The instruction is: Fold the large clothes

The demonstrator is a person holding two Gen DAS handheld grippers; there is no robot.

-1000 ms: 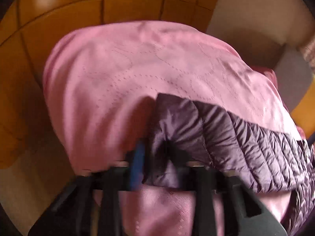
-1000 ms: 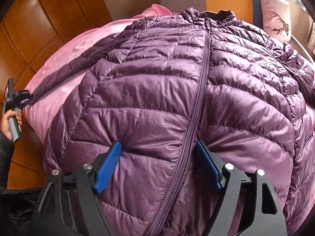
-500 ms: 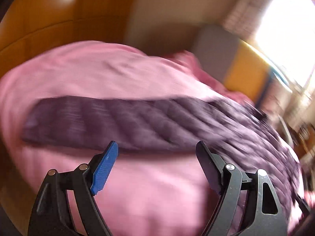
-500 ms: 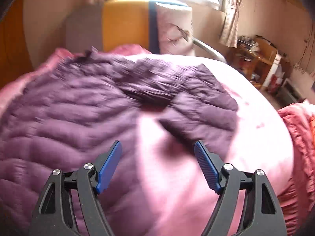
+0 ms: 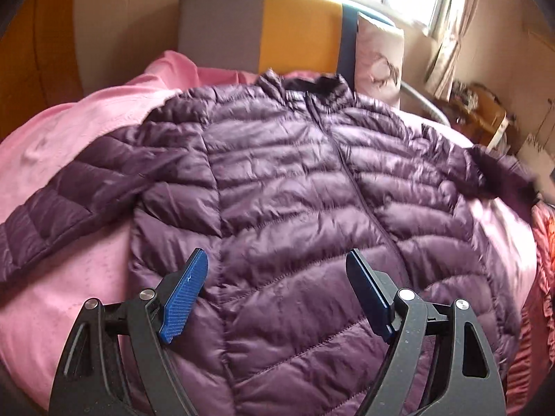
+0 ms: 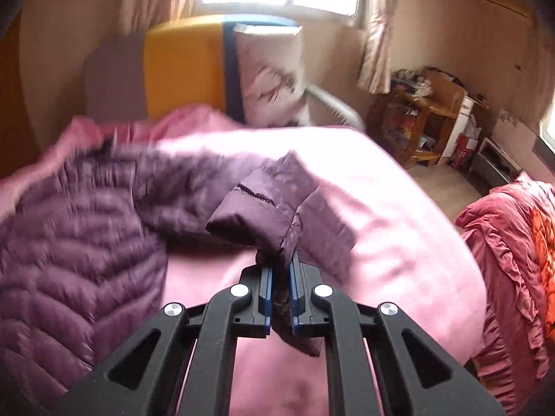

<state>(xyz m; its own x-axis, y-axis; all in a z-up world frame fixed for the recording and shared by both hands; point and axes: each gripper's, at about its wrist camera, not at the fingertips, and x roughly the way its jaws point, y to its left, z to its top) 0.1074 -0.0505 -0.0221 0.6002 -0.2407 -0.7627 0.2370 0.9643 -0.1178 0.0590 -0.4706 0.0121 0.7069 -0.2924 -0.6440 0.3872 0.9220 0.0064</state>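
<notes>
Jacket (image 5: 295, 190) lies front-up, zipped, spread on pink bedspread (image 5: 69, 131); left gripper (image 5: 277, 270) gapes wide above its hem, holding nothing; right gripper (image 6: 280, 274) is clamped onto sleeve cuff (image 6: 256, 215).

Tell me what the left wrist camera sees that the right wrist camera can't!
Only the left view shows the whole purple jacket spread flat, its zipper, and the open left claw above it. Only the right view shows the right claw shut on the sleeve cuff, plus a red blanket. Both show the pink bedspread and the pillow.
</notes>
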